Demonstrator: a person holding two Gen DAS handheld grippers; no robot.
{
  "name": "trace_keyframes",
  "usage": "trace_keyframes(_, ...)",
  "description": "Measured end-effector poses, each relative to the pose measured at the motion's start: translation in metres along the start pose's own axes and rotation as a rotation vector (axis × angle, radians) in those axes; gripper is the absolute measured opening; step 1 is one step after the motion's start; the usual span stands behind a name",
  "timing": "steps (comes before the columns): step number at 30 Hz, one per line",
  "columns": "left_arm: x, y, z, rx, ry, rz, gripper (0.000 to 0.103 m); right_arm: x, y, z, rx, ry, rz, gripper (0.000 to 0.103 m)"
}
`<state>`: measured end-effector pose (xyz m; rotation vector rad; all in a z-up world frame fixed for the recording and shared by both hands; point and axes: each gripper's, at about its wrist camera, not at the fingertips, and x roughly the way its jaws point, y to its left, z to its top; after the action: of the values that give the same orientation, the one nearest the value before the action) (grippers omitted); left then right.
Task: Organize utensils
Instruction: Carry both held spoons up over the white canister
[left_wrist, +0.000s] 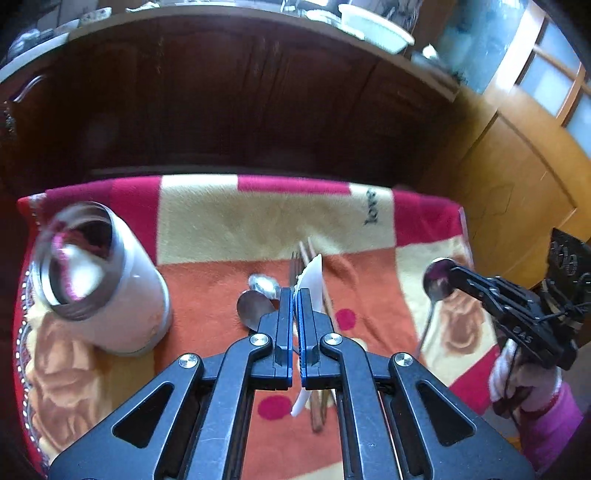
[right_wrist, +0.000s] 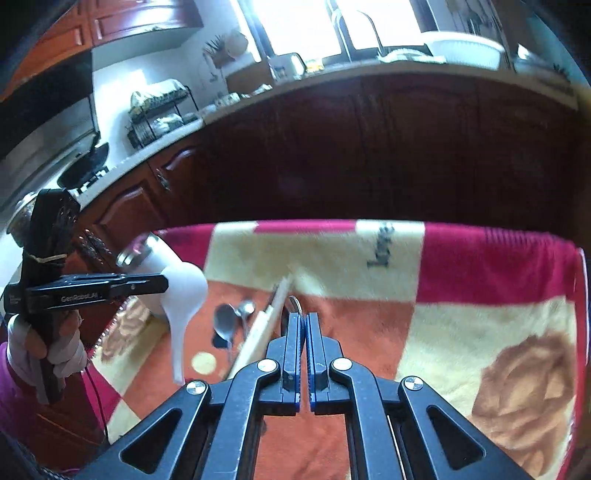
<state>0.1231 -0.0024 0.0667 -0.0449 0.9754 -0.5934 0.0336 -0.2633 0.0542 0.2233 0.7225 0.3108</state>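
Note:
My left gripper (left_wrist: 294, 295) is shut on a white ceramic spoon (left_wrist: 312, 277), held above the patterned cloth; the same spoon shows in the right wrist view (right_wrist: 183, 295), bowl up and handle hanging down. My right gripper (right_wrist: 305, 318) is shut on a metal spoon (left_wrist: 437, 282), whose bowl sticks out past the fingers (left_wrist: 465, 278). Two metal spoons (left_wrist: 255, 306) and wooden chopsticks (left_wrist: 325, 295) lie on the cloth below. A white steel cup (left_wrist: 107, 284) stands at the left, tilted in view.
A red, cream and orange blanket (left_wrist: 229, 218) covers the table. Dark wooden cabinets (left_wrist: 240, 99) stand behind it, with a counter holding a white bowl (left_wrist: 376, 26). A wooden door (left_wrist: 517, 166) is at the right.

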Motion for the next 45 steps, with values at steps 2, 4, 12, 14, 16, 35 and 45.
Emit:
trace_keyframes(2,-0.023,0.004,0.004,0.001,-0.042,0.014,0.001,-0.003,0.015,0.014,-0.025,-0.025,0.01,0.002)
trace_keyframes(4,-0.04,0.008,0.009,-0.006,-0.085,0.023,0.001,-0.004,0.029,0.026,-0.044,-0.047,0.021,0.002)
trace_keyframes(12,-0.098,0.059,0.039,-0.084,-0.225,0.159,0.001,0.018,0.1,0.084,-0.098,-0.135,0.062,0.002)
trace_keyframes(14,-0.103,0.074,0.042,-0.112,-0.248,0.191,0.001,0.027,0.117,0.095,-0.116,-0.151,0.062,0.002)
trace_keyframes(16,-0.103,0.083,0.045,-0.123,-0.266,0.223,0.001,0.037,0.137,0.109,-0.141,-0.171,0.06,0.002)
trace_keyframes(35,-0.093,0.142,0.068,-0.232,-0.341,0.242,0.001,0.123,0.219,0.145,-0.338,-0.211,-0.045,0.002)
trace_keyframes(45,-0.072,0.157,0.058,-0.275,-0.357,0.234,0.001,0.143,0.226,0.131,-0.405,-0.184,-0.064,0.002)
